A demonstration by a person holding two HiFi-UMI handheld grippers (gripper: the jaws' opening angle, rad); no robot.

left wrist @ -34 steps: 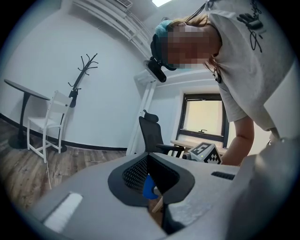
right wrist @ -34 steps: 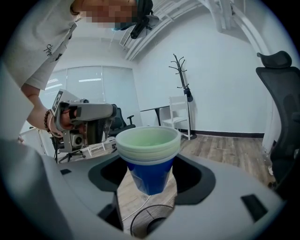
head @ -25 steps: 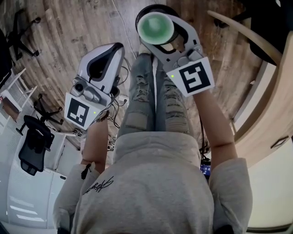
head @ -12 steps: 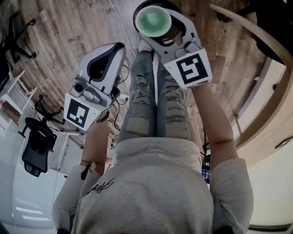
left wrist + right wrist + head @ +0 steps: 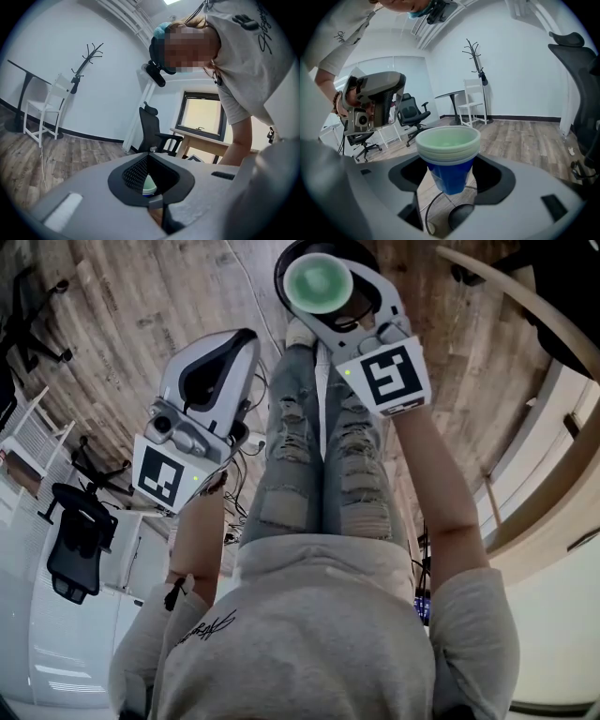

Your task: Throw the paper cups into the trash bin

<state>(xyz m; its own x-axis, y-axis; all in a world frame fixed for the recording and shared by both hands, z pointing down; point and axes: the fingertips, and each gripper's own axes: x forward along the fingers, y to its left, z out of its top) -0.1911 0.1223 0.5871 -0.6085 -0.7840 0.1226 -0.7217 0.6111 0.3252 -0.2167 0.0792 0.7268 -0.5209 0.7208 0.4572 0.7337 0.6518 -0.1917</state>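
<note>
A stack of paper cups (image 5: 318, 283), blue outside and pale green inside, sits upright between the jaws of my right gripper (image 5: 323, 304), which is shut on it. In the right gripper view the stack (image 5: 448, 149) fills the middle, above the wooden floor. A dark round rim, apparently the trash bin (image 5: 290, 259), shows behind and just under the cups. My left gripper (image 5: 232, 338) hangs lower left, beside the person's left leg, jaws together with nothing held. Through the hole between the left jaws I glimpse the cup stack (image 5: 149, 187).
The person's legs in torn jeans (image 5: 319, 446) stand between the grippers. A black office chair (image 5: 70, 540) is at the left, a wooden table edge (image 5: 525, 306) at the right. A cable (image 5: 423, 206) lies on the floor under the cups.
The right gripper with the cups has drifted slightly up and left and stays over the dark rim. The left gripper has barely moved.
</note>
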